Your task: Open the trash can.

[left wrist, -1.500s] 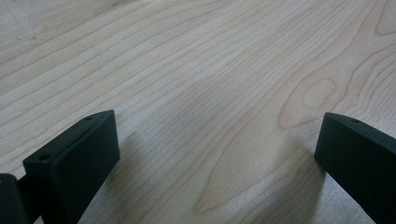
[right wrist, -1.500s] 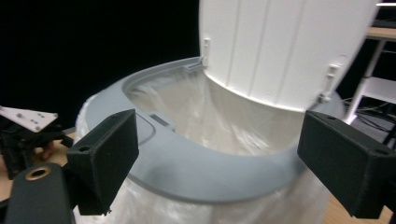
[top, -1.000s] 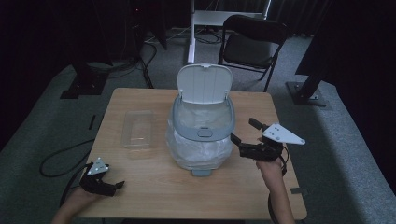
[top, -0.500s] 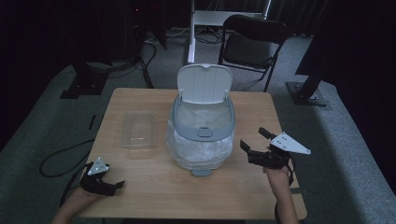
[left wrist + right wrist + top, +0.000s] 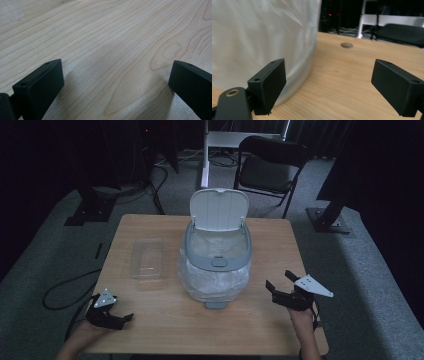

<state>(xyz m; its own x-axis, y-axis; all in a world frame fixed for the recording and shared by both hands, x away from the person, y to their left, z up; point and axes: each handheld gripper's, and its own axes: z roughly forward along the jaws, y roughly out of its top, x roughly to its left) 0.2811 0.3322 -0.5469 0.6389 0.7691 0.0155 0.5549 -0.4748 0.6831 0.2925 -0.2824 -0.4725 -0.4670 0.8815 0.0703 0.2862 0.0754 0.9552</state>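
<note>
Bin [image 5: 215, 255] at worktop [image 5: 150, 320] centre, lid up, bag-lined; inside hidden. Right gripper [image 5: 281, 285] beside bin, jaws spread, empty. Left gripper [image 5: 120, 317] near front-left corner, jaws spread, empty. Tray [image 5: 148, 258] left of bin.

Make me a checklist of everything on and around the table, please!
Surface: wooden table, bare grain between the left jaws, a round hole near the bin.
Job's things: white bin, lid up, plastic bag lining it and draped down its sides.
Clutter: clear plastic tray left of the bin, looks empty.
Grippers: left gripper at the near left corner, jaws open, holding nothing; right gripper right of the bin, jaws open, holding nothing.
Cables: one black cable on the floor at left.
Surroundings: dark folding chair, stand bases, grey carpet.
</note>
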